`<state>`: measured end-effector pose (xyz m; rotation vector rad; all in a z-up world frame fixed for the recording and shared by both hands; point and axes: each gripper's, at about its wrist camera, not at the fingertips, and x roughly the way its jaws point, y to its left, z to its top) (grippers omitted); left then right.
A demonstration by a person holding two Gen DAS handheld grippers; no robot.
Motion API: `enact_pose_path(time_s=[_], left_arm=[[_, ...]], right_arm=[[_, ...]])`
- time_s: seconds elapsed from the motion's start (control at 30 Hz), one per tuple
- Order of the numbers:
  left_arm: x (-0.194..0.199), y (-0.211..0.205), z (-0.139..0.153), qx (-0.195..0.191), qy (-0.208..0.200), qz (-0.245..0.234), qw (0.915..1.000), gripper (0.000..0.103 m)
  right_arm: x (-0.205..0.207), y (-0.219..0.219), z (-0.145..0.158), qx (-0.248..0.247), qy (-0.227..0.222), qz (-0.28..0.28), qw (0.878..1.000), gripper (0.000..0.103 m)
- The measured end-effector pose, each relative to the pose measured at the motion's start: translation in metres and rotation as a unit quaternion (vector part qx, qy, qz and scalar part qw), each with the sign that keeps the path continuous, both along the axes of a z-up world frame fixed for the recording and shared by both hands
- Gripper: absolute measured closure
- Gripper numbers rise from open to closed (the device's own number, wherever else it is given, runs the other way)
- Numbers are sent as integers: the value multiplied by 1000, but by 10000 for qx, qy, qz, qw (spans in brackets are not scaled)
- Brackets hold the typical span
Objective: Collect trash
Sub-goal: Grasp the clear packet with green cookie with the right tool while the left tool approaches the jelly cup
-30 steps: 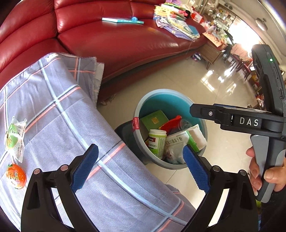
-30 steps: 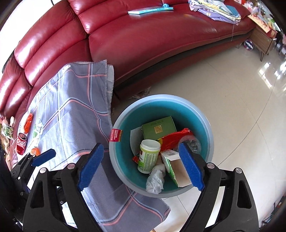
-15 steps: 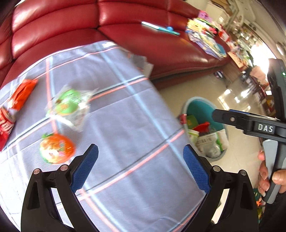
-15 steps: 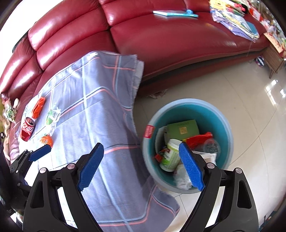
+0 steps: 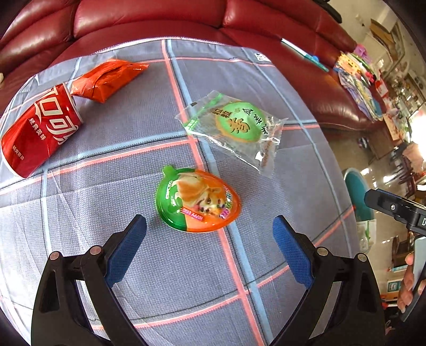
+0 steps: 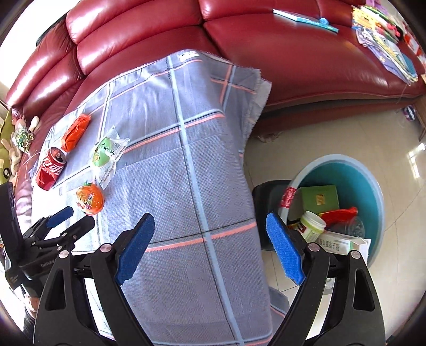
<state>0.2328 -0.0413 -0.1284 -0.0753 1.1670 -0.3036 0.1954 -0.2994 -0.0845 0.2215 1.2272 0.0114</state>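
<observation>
On the grey checked cloth [image 5: 127, 127] lie an orange-and-green egg-shaped capsule [image 5: 197, 199], a clear snack wrapper with a green disc [image 5: 234, 125], a red cola can [image 5: 40, 127] on its side and an orange packet [image 5: 106, 77]. My left gripper [image 5: 210, 247] hangs open just short of the capsule, nothing between its blue pads. My right gripper [image 6: 210, 247] is open over the cloth's right part [image 6: 186, 159], empty. The teal bin [image 6: 372, 186] with trash stands to its right. The left gripper [image 6: 70, 217] shows at the far left by the capsule [image 6: 90, 199].
A red leather sofa [image 6: 293, 53] runs behind the cloth, with a book [image 6: 306, 17] and a stack of papers [image 6: 386, 40] on it. Pale tiled floor [image 6: 332, 138] surrounds the bin. A hand [image 5: 407, 287] holds the right gripper at the left wrist view's right edge.
Both grippers have swung left, away from the bin and over the cloth. The capsule, wrapper, can and packet have come into the left wrist view, the capsule now just ahead of the open jaws.
</observation>
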Motion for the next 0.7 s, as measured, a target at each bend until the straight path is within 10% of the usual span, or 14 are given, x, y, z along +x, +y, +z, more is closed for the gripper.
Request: enact_pose_path(time_s=[0.23, 0.37, 0.7], left_arm=[[4, 3, -2, 221, -264, 51, 9994, 14], [3, -3, 0, 500, -545, -77, 9972, 37], [1, 18, 15, 25, -682, -74, 9976, 61]], right_arm=[[12, 7, -14, 68, 113, 57, 9999, 21], [20, 12, -18, 69, 135, 122, 9998, 21], [45, 48, -20, 8, 126, 448, 9989, 21]])
